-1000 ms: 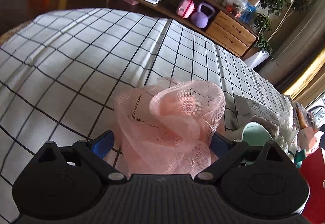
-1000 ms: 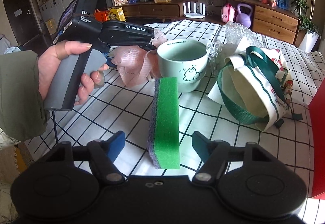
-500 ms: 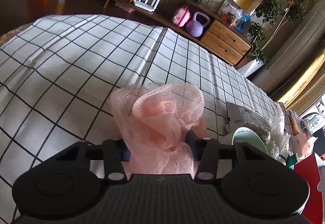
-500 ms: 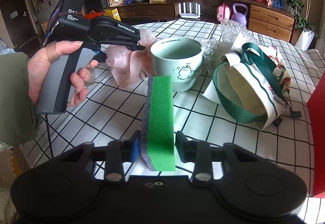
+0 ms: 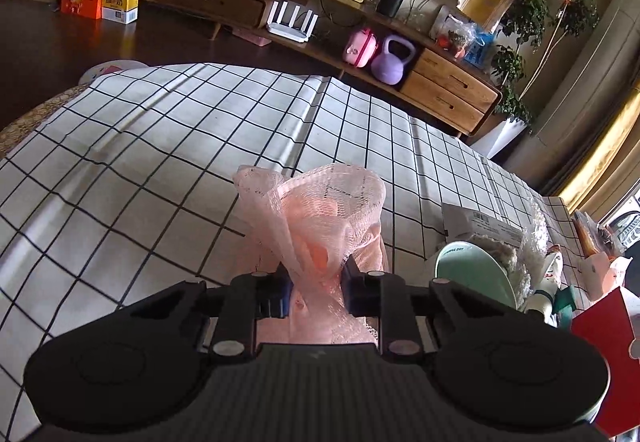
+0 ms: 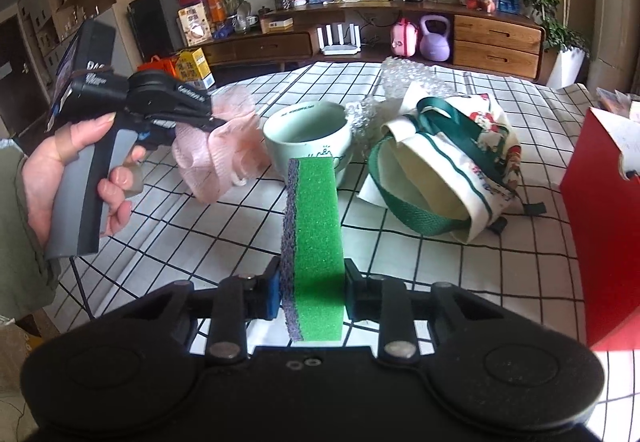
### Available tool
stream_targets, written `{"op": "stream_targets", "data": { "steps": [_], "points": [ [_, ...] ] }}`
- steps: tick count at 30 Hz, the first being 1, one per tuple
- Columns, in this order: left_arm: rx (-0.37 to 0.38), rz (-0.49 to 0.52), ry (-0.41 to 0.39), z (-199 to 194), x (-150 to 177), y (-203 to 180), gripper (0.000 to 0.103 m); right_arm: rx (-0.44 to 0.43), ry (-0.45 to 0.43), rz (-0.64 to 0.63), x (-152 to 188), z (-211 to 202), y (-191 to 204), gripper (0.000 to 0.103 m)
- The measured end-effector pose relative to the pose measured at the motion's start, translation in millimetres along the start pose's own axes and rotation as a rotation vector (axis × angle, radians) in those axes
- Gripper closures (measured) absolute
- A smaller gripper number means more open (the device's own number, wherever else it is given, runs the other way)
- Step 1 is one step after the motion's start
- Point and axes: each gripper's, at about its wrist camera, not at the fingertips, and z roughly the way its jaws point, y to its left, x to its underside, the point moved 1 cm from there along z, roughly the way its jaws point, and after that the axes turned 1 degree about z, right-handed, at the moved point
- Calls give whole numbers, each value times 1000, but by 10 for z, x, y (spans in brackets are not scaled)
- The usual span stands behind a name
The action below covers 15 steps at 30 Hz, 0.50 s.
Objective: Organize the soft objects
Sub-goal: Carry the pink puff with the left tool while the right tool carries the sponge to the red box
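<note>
My left gripper (image 5: 316,292) is shut on a pink mesh bath puff (image 5: 320,217) and holds it above the checked tablecloth (image 5: 160,145). The same gripper (image 6: 212,121) and puff (image 6: 218,153) show in the right wrist view, left of a pale green mug (image 6: 308,133). My right gripper (image 6: 310,292) is shut on a green sponge with a purple scouring side (image 6: 316,234), held on edge above the cloth. A white tote bag with green straps (image 6: 448,177) lies open on its side to the right of the mug.
Bubble wrap (image 6: 404,77) lies behind the mug and bag. A red box (image 6: 600,226) stands at the right edge. The mug (image 5: 472,274) and a small white carton (image 5: 480,222) sit right of the puff. A low wooden sideboard (image 6: 496,41) stands beyond the table.
Both grippers have closed, the left on the pink puff and the right on the green sponge. Both objects have lifted off the cloth.
</note>
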Motion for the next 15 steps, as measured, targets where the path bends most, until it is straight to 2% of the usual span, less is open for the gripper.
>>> {"op": "stream_targets", "data": {
  "steps": [8, 15],
  "points": [
    [8, 16, -22, -378, 53, -20, 80, -9, -46, 56, 53, -402, -99, 75],
    [75, 65, -55, -813, 121, -248, 80, -5, -96, 77, 63, -742, -187, 75]
  ]
}}
